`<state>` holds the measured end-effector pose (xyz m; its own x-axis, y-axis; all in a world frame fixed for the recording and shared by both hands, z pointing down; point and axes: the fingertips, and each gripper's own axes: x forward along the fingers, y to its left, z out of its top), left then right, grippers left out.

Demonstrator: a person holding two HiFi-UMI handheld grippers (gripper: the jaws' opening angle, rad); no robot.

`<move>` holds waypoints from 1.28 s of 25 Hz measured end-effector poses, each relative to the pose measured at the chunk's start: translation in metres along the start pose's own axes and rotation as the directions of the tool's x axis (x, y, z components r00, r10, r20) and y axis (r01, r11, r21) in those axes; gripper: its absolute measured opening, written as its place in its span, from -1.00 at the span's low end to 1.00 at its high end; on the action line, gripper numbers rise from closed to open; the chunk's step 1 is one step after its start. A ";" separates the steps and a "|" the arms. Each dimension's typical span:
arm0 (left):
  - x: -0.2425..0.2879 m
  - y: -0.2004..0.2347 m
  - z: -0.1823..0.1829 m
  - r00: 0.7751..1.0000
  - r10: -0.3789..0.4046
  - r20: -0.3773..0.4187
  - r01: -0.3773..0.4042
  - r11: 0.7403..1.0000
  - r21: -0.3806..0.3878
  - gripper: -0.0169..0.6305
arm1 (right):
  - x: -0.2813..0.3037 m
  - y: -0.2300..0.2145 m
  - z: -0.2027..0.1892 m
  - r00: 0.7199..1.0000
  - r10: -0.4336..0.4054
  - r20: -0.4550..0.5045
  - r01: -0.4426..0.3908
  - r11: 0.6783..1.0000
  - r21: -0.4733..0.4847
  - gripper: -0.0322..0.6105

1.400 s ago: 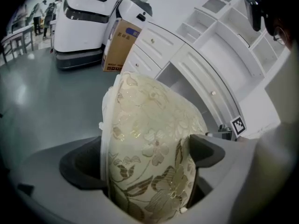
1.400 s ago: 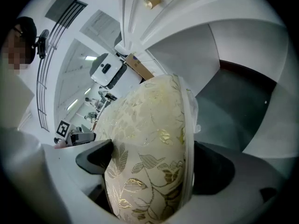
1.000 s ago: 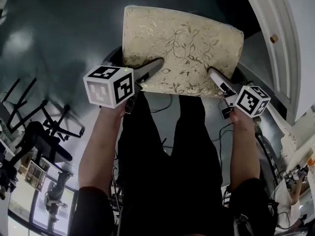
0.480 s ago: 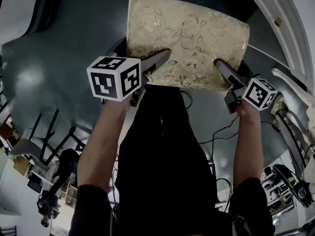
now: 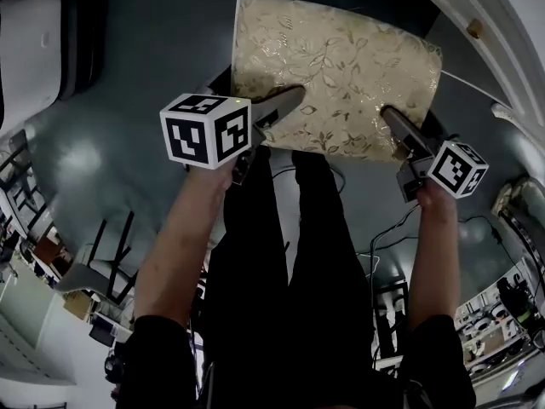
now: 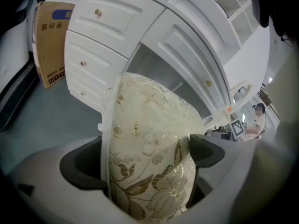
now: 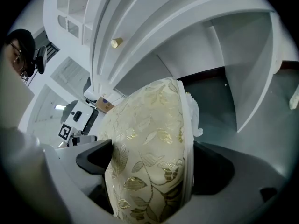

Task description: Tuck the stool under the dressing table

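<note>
The stool's cushion [image 5: 336,75], cream with gold leaf pattern, lies ahead of me above the grey floor. My left gripper [image 5: 285,105] is shut on its near edge at the left, my right gripper [image 5: 396,126] on the near edge at the right. In the left gripper view the cushion [image 6: 149,157] fills the space between the jaws, with the white dressing table [image 6: 154,36] and its knee gap right behind. The right gripper view shows the cushion [image 7: 149,167] clamped and the table's dark recess [image 7: 210,87] ahead.
The dressing table's curved white front with a brass knob [image 5: 474,29] runs along the top right. A cardboard box [image 6: 50,41] stands left of the drawers. Cables [image 5: 383,237] lie on the floor by my legs. Black chair frames [image 5: 102,245] stand at the lower left.
The stool, held in both grippers, has shifted right and a little forward toward the table. The floor and chairs slide past beneath me.
</note>
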<state>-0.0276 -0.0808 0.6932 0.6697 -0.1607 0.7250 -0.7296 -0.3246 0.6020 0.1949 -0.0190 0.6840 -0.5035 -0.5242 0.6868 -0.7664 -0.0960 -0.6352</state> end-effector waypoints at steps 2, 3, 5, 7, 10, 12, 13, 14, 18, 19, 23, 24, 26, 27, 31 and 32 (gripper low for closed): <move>-0.001 0.005 -0.007 0.999 0.009 0.034 -0.008 0.999 -0.032 0.79 | 0.007 0.001 0.003 1.000 0.016 -0.016 -0.016 0.999 -0.038 0.70; -0.002 0.007 -0.009 0.999 0.012 0.044 -0.010 0.999 -0.045 0.79 | 0.008 0.002 0.003 1.000 0.022 -0.018 -0.022 0.999 -0.046 0.70; -0.005 0.008 -0.012 0.998 0.020 0.052 -0.017 0.997 -0.073 0.79 | 0.009 0.002 0.003 0.999 0.027 -0.030 -0.028 0.998 -0.053 0.70; -0.006 0.009 -0.013 0.998 0.035 0.052 -0.030 0.995 -0.091 0.79 | 0.010 0.000 0.004 0.999 0.028 -0.046 -0.031 0.998 -0.056 0.70; -0.005 0.007 -0.011 0.999 0.038 0.038 -0.035 0.996 -0.076 0.79 | 0.010 -0.003 0.004 0.999 0.022 -0.035 -0.023 0.999 -0.041 0.70; -0.004 0.007 -0.010 0.999 0.027 0.022 -0.026 0.998 -0.057 0.79 | 0.008 -0.003 0.001 1.000 0.018 -0.013 -0.018 0.999 -0.026 0.70; -0.004 0.007 -0.009 1.000 0.022 0.010 -0.021 0.999 -0.047 0.79 | 0.007 -0.003 -0.002 1.000 0.016 -0.005 -0.016 1.000 -0.013 0.70; -0.003 0.008 -0.007 1.000 0.018 0.000 -0.018 0.999 -0.036 0.79 | 0.007 -0.004 -0.005 1.000 0.016 0.003 -0.016 1.000 0.003 0.70; -0.004 0.011 -0.003 1.000 0.023 -0.002 -0.023 1.000 -0.014 0.79 | 0.011 -0.005 -0.009 0.999 0.020 0.025 -0.021 0.999 0.030 0.70; -0.004 0.011 -0.006 1.000 0.022 0.004 -0.022 1.000 -0.022 0.79 | 0.010 -0.005 -0.008 1.000 0.015 0.023 -0.016 1.000 0.018 0.70; -0.003 0.010 -0.008 0.999 0.026 0.038 -0.024 0.998 -0.055 0.79 | 0.009 -0.003 0.000 1.000 0.017 0.000 -0.017 1.000 -0.023 0.70; -0.005 0.010 -0.008 0.999 0.031 0.036 -0.029 0.998 -0.056 0.79 | 0.010 -0.002 0.000 1.000 0.024 -0.001 -0.024 1.000 -0.020 0.70; -0.007 0.010 -0.008 0.999 0.043 0.029 -0.041 0.998 -0.054 0.79 | 0.011 -0.002 -0.001 0.999 0.033 0.000 -0.033 0.999 -0.013 0.70; -0.007 0.010 -0.007 0.999 0.046 0.028 -0.044 0.998 -0.051 0.79 | 0.011 -0.003 -0.002 0.999 0.035 0.001 -0.035 0.999 -0.012 0.70; -0.005 0.009 -0.005 0.998 0.042 0.044 -0.041 0.998 -0.038 0.79 | 0.010 -0.003 -0.001 0.999 0.036 0.013 -0.036 0.999 -0.017 0.70; -0.004 0.009 -0.005 0.998 0.039 0.049 -0.037 0.999 -0.037 0.79 | 0.010 -0.004 0.000 0.999 0.034 0.016 -0.033 0.999 -0.021 0.70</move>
<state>-0.0375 -0.0788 0.6972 0.6467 -0.2188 0.7307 -0.7587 -0.2838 0.5864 0.1928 -0.0233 0.6932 -0.5225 -0.5407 0.6593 -0.7575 -0.0604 -0.6500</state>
